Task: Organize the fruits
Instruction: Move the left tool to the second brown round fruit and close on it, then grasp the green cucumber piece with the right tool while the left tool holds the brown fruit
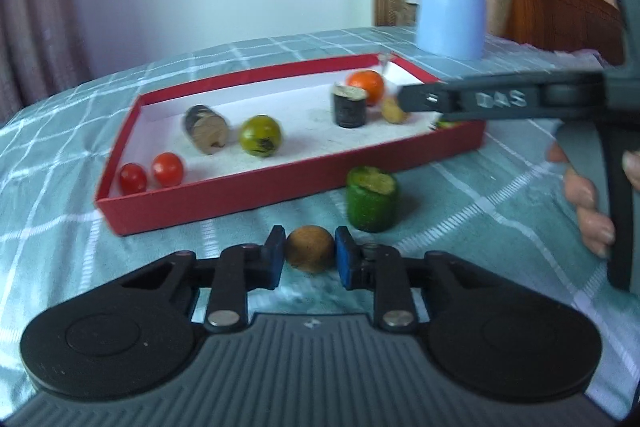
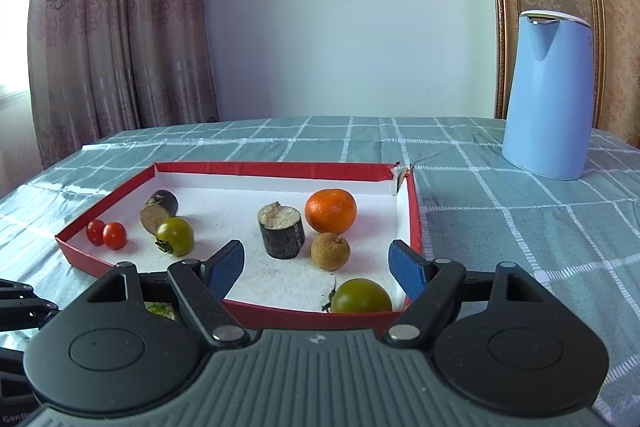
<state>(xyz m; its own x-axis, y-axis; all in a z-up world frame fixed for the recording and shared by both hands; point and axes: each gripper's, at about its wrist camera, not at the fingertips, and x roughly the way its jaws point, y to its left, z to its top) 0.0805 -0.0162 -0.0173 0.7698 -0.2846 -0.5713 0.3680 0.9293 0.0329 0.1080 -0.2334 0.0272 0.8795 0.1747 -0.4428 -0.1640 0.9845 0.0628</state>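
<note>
My left gripper [image 1: 310, 254] pinches a small round brown fruit [image 1: 310, 248]. The fruit looks dull and a bit rough, like a little ball. It sits between the two blue pads [image 1: 345, 259], and both pads touch it. It is just in front of the red tray [image 1: 208, 201], outside it, low over the green checked cloth [image 1: 480, 195]. I cannot tell if it touches the cloth.

Just beside the brown fruit stands a green chunk [image 1: 372, 202] with a cut top. It is on the cloth too, close to the tray's front wall.

My right gripper [image 2: 318, 269] is spread wide and holds nothing. It hangs over the near side of the tray. Under it, in the near right corner, lies a green tomato [image 2: 361, 296] with a little stalk.

There is more fruit in the tray. An orange [image 2: 331, 210] sits near the back right. A second brown fruit [image 2: 330, 251] is in front of it, very close. A dark cut piece [image 2: 281, 231] stands up beside them, pale on top. Another dark piece [image 2: 159, 212] lies on its side to the left, next to another green tomato [image 2: 176, 236]. Two little red tomatoes [image 2: 106, 234] touch each other in the left corner.

A tall blue jug [image 2: 546, 95] stands on the cloth behind the tray, well apart from it.
</note>
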